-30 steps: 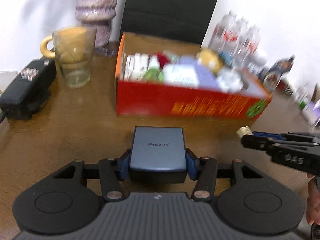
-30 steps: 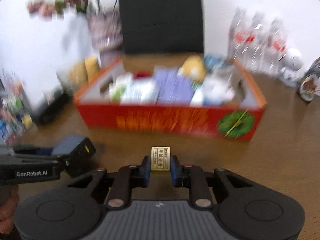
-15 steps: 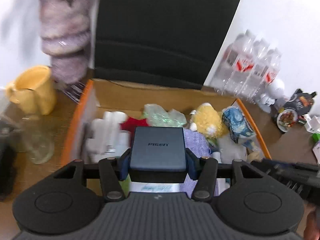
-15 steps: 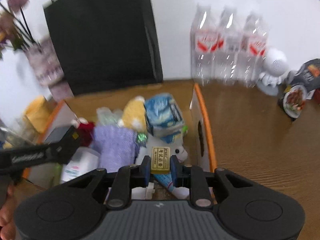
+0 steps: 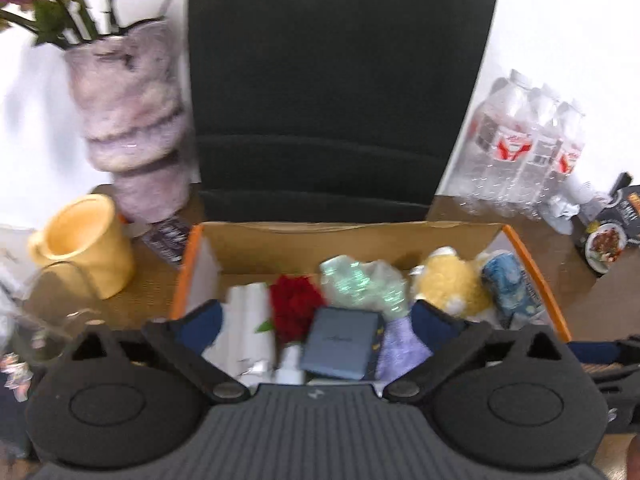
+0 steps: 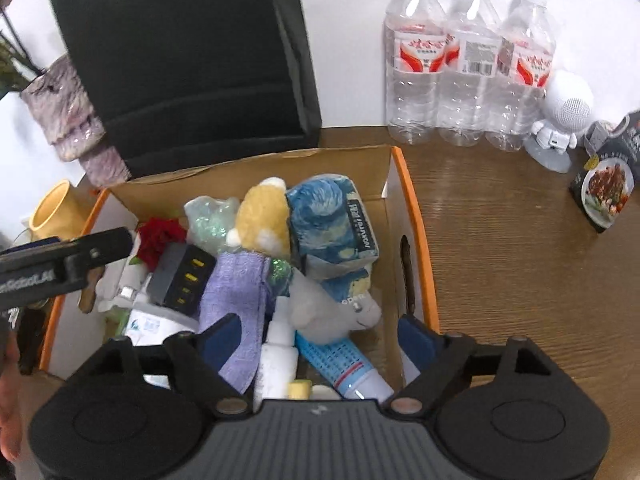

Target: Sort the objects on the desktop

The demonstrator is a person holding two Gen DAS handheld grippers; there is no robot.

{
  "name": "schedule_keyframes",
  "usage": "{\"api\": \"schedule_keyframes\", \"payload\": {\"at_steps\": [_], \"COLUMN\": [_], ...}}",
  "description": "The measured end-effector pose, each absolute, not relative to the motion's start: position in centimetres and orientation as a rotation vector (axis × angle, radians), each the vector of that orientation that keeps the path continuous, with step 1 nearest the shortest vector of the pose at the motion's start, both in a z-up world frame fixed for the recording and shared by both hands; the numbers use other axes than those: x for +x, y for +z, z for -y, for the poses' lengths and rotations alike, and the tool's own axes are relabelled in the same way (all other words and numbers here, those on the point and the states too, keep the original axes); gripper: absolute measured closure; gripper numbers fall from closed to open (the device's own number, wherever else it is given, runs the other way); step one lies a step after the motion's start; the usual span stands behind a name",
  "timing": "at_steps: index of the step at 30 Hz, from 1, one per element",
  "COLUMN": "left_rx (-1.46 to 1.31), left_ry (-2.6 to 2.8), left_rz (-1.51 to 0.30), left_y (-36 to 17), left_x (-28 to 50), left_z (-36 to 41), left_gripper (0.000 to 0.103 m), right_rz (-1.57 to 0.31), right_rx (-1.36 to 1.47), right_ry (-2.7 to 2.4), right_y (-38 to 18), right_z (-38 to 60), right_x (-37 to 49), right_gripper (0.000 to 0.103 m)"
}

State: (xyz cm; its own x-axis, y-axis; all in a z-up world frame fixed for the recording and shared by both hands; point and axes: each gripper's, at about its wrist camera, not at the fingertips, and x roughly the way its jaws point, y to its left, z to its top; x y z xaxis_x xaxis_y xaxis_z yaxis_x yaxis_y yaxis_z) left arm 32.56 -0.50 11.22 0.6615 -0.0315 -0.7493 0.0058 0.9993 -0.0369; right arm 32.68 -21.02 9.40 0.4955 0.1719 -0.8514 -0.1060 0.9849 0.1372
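Both tools hang over the orange-edged box (image 6: 414, 216), jaws opening. The left tool (image 5: 316, 322) is clear of the grey charger (image 5: 339, 347) lying among the clutter; the right tool (image 6: 320, 336) holds nothing, with a small yellow block (image 6: 300, 390) below. 3 water bottles (image 6: 468, 60) stand far right on the bench (image 6: 520, 264).

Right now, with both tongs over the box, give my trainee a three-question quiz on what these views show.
1. True or false: the grey charger is clamped between the left tongs' pads.
2. Which lies directly beside the yellow plush in the cardboard box? A) blue tissue pack B) water bottles C) yellow mug
3. Fill in: the small yellow block lies below the right tongs, next to the ____ tube.

Key:
1. False; it lies loose among the items while the jaws are opening.
2. A
3. Toothpaste
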Motion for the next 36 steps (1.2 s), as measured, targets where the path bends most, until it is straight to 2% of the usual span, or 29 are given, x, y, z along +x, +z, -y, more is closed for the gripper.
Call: {"api": "schedule_keyframes", "payload": {"at_steps": [8, 19, 22, 27, 30, 32, 36], "left_rx": [0.066, 0.047, 0.046, 0.016, 0.051, 0.063, 0.089], "left_ry": [-0.003, -0.039, -0.047, -0.026, -0.02, -0.03, -0.059], "left_rz": [-0.896, -0.825, -0.815, -0.76, -0.661, -0.575, -0.544], "left_y": [12.6, 15.4, 15.5, 14.1, 12.4, 10.5, 5.5], "left_x": [27.8, 18.8, 16.4, 11.2, 7.2, 4.4, 0.6], "left_z": [0.6, 1.0, 1.1, 1.1, 1.7, 1.7, 1.7], "left_gripper": [0.0, 0.0, 0.0, 0.0, 0.0, 0.0, 0.0], "right_rz": [-1.06, -0.987, -0.961, -0.911, -0.798, -0.691, -0.616], "right_rx": [0.008, 0.024, 0.028, 0.02, 0.015, -0.018, -0.056], "right_ry": [0.204, 0.245, 0.24, 0.232, 0.232, 0.214, 0.187], "right_y": [12.1, 15.9, 15.8, 14.5, 12.9, 11.0, 6.5], "right_z": [19.6, 19.2, 19.3, 19.8, 20.4, 20.7, 21.0], "right_x": [29.2, 20.7, 18.0, 13.2, 9.0, 6.0, 2.1], "right_gripper": [0.015, 0.014, 0.01, 0.009, 0.006, 0.0, 0.0]}}
